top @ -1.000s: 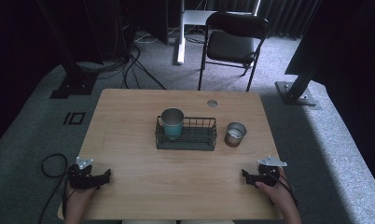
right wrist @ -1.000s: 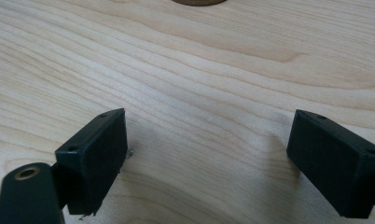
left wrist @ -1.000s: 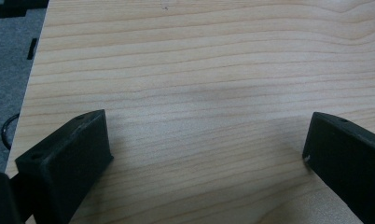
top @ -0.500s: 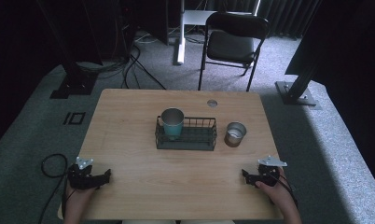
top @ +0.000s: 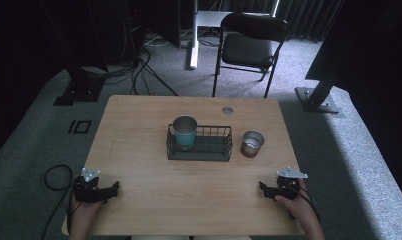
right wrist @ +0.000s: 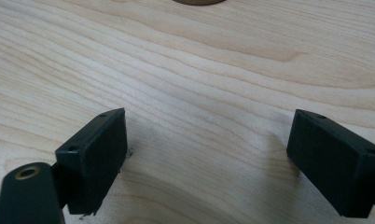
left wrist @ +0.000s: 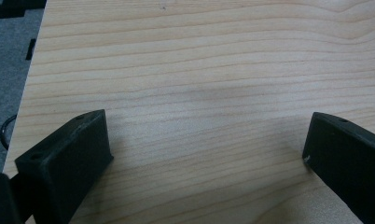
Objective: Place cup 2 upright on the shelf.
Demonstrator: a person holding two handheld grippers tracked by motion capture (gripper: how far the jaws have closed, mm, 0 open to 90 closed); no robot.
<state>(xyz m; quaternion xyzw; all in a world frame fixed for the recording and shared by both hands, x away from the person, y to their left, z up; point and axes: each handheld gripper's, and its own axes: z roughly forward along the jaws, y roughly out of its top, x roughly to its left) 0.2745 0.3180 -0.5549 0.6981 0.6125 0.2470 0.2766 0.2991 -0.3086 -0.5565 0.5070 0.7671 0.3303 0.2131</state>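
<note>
Left gripper (top: 114, 187) is seen at the near left corner of the wooden table (top: 139, 125), held in the person's left hand (top: 84, 212). Its jaws are spread wide; in the left gripper view (left wrist: 206, 144) only bare wood grain lies between them, nothing gripped.

Right gripper (top: 263, 186) is seen at the near right corner, held in the right hand (top: 299, 210), a grey three-cornered plate on top. Its jaws are likewise spread wide; in the right gripper view (right wrist: 206, 140) bare tabletop is seen between them, nothing touched.

The two grippers are well apart, one at each near corner, both pointed inward across the table.

Nearest things, farther up the table: a dark wire basket (top: 211, 152) at the centre, with a teal cup (top: 184, 131) standing upright in its left end. A metal cup (top: 252, 143) stands upright just beside the basket's right end, apart from it, well ahead of the right gripper. A small round grommet (top: 227, 110) is noted near the far edge.

Beyond the table: a black folding chair (top: 251, 47) on grey carpet (top: 34, 145), cables trailing at the left.
</note>
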